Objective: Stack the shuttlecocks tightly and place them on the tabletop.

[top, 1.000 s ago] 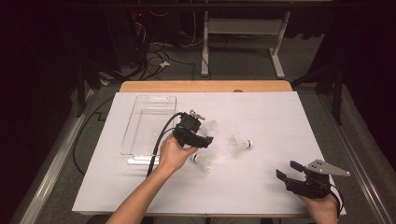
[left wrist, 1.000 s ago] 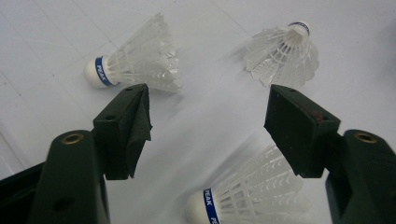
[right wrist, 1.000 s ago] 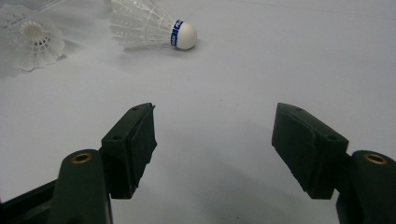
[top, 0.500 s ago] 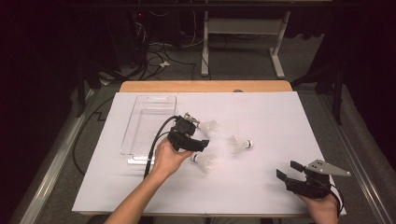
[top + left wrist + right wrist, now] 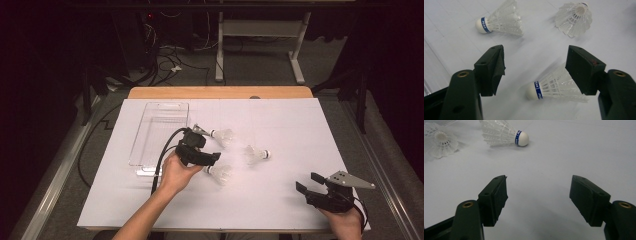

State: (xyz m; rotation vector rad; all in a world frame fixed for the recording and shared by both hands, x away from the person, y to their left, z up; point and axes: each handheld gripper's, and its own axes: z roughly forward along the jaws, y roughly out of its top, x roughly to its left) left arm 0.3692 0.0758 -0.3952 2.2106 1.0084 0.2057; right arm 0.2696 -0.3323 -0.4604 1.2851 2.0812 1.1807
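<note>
Three white shuttlecocks with blue-banded corks lie mid-table on the white cover. My left gripper (image 5: 212, 159) hovers open over the near shuttlecock (image 5: 220, 173). In the left gripper view that shuttlecock (image 5: 554, 87) lies between the jaws of the left gripper (image 5: 537, 62), cork to the left, its skirt partly behind the right-hand jaw. Beyond it lie the far shuttlecock (image 5: 222, 135) (image 5: 501, 22) and the right-hand shuttlecock (image 5: 257, 154) (image 5: 574, 16). My right gripper (image 5: 307, 182) (image 5: 540, 187) rests open and empty at the front right, with the right-hand shuttlecock (image 5: 504, 133) and the near one (image 5: 441, 141) far ahead.
A clear plastic tray (image 5: 150, 145) lies at the left of the cover, just beside the left hand. The wooden table edge (image 5: 220, 92) runs along the back. Bare white cover spreads between the shuttlecocks and the right gripper.
My left gripper has shifted slightly toward the person and down over the near shuttlecock. The right gripper and the shuttlecocks have stayed put.
</note>
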